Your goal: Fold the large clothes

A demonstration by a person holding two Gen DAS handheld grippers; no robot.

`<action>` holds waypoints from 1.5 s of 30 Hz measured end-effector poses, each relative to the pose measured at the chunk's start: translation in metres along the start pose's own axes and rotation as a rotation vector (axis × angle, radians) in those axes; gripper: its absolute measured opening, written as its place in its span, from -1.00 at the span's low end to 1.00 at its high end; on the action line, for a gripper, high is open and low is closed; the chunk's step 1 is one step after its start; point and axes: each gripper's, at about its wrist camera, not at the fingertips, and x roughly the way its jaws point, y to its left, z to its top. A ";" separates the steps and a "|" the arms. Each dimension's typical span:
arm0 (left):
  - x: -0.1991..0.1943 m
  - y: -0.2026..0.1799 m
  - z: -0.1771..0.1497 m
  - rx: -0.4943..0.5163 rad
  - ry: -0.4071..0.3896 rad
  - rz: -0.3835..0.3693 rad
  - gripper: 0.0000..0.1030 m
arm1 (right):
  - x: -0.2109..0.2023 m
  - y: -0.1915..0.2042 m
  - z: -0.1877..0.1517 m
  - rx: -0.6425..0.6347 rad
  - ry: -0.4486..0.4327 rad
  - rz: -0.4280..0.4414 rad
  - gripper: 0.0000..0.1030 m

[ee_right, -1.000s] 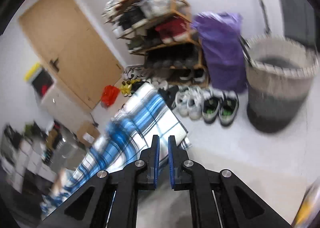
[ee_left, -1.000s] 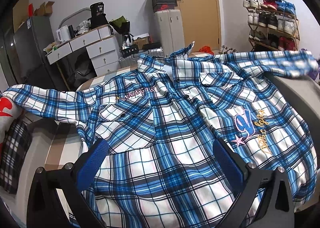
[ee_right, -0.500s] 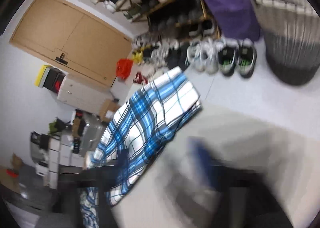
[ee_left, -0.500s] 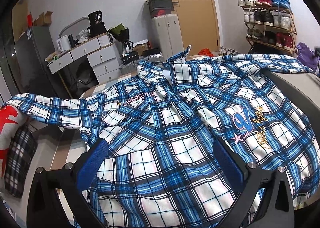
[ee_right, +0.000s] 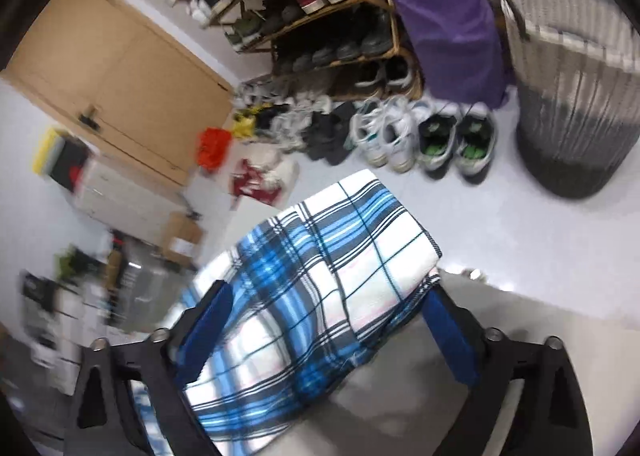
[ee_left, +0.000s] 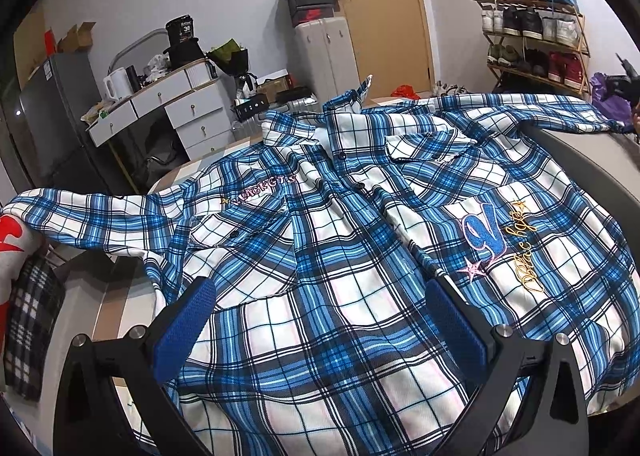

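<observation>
Between my left claw's (ee_left: 320, 320) spread fingers lies the lower front of the plaid shirt (ee_left: 340, 256); this claw is released and grips nothing, hovering above the hem region. The shirt is spread face-up across the tabletop (ee_left: 580, 151), buttoned, collar at the far side, one sleeve extended far left toward a stack of other garments (ee_left: 24, 296) and the other sleeve extended far right.

My right claw (ee_right: 328, 320) is likewise released. Its blue pads (ee_right: 452, 340) straddle the right sleeve cuff (ee_right: 340, 256) at the right edge of the tabletop (ee_right: 500, 328); whether either pad touches the cloth I cannot tell, as this view is motion-blurred. Beyond the cuff sit the floor, a shoe rack (ee_right: 320, 15), a purple bag (ee_right: 444, 15) and a woven basket (ee_right: 572, 95).

Step in hand, by my judgement: the garment is laid out flat, no fold is made, and the right claw is positioned for the first sleeve grasp.

Next move calls for:
1. Clench the right claw on the cuff, catching both fabric layers.
2. Carry the sleeve leftward across the chest.
3. Use the left claw to pin the body, preventing drag on the smooth surface.
</observation>
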 end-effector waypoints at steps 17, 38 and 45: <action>-0.003 0.007 0.001 -0.023 -0.008 -0.008 0.98 | -0.079 0.061 0.024 -0.191 -0.363 0.012 -0.88; -0.035 0.053 0.001 -0.123 -0.090 -0.024 0.98 | -0.148 0.255 -0.077 -0.523 -0.289 0.347 -0.89; -0.045 0.088 -0.002 -0.228 -0.100 -0.014 0.98 | -0.149 0.373 -0.181 -0.643 -0.146 0.529 -0.88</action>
